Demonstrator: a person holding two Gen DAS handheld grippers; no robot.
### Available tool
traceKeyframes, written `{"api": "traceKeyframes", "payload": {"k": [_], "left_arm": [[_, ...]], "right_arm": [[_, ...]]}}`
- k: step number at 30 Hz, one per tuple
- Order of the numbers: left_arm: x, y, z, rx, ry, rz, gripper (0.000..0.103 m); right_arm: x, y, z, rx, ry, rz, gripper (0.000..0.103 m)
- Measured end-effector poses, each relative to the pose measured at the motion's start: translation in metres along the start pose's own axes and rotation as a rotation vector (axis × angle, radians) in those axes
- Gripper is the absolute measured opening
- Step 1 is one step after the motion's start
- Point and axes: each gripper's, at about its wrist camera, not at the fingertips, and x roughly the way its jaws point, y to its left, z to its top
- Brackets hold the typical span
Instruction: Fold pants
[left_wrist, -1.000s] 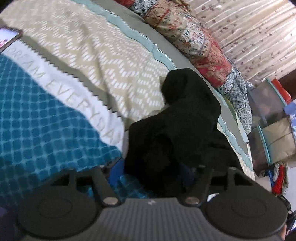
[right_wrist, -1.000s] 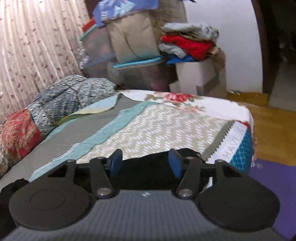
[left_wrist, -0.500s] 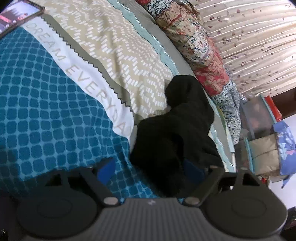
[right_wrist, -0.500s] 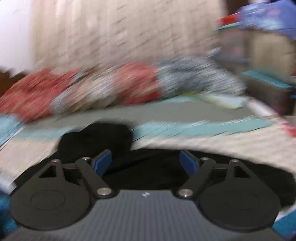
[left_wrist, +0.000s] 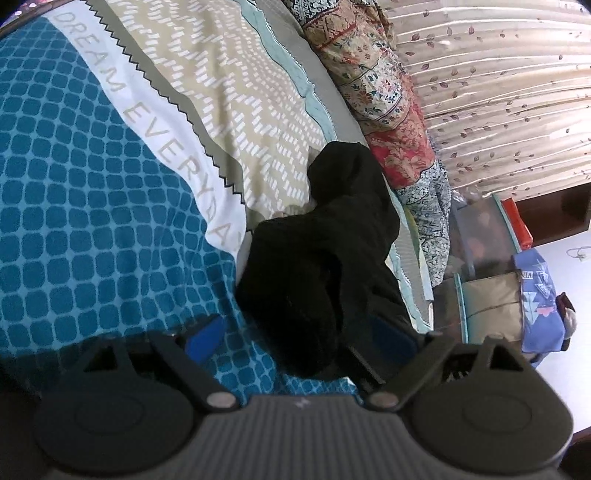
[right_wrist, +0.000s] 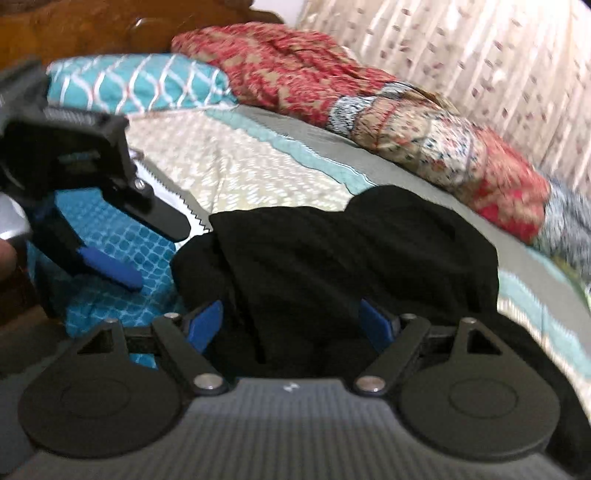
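Black pants (left_wrist: 325, 258) lie bunched in a heap on the patterned bedspread (left_wrist: 92, 184). My left gripper (left_wrist: 299, 336) is open, its blue pads wide apart, and the near edge of the heap lies between them. In the right wrist view the same pants (right_wrist: 351, 266) spread across the middle of the bedspread (right_wrist: 240, 173). My right gripper (right_wrist: 291, 325) is open just above them, with cloth between its pads but not pinched. The left gripper (right_wrist: 159, 254) shows at the left edge of that view, beside the heap's left end.
Folded floral quilts (right_wrist: 424, 140) line the far side of the bed under a curtain (right_wrist: 480, 55). A teal pillow (right_wrist: 136, 85) lies against the wooden headboard (right_wrist: 92, 26). Storage boxes and bags (left_wrist: 491, 280) are stacked past the end of the bed.
Both grippers' jaws have spread wider. The right gripper has swung fast across the bed and rolled, from facing the stacked boxes to facing the headboard and the pants. The left view has tilted slightly.
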Motion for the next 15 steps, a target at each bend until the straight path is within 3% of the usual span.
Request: {"api": "traceKeyframes", "payload": {"k": [4,8,10,15], "left_arm": [[-0.004,0.002,0.001,-0.004,-0.006,-0.008,0.091],[-0.005,0.002,0.002,-0.008,-0.004,-0.013,0.091],[-0.005,0.002,0.002,-0.006,0.000,-0.017,0.091],[0.002,-0.001,0.002,-0.006,0.018,-0.030,0.091]], "right_arm": [[0.032,0.003,0.004,-0.058,0.053,-0.031,0.078],[0.049,0.006,-0.008,-0.056,0.097,-0.068,0.013],[0.043,-0.014,-0.003,0.104,0.083,-0.038,0.012],[0.006,-0.105,-0.018,0.767,-0.068,0.165,0.012]]}}
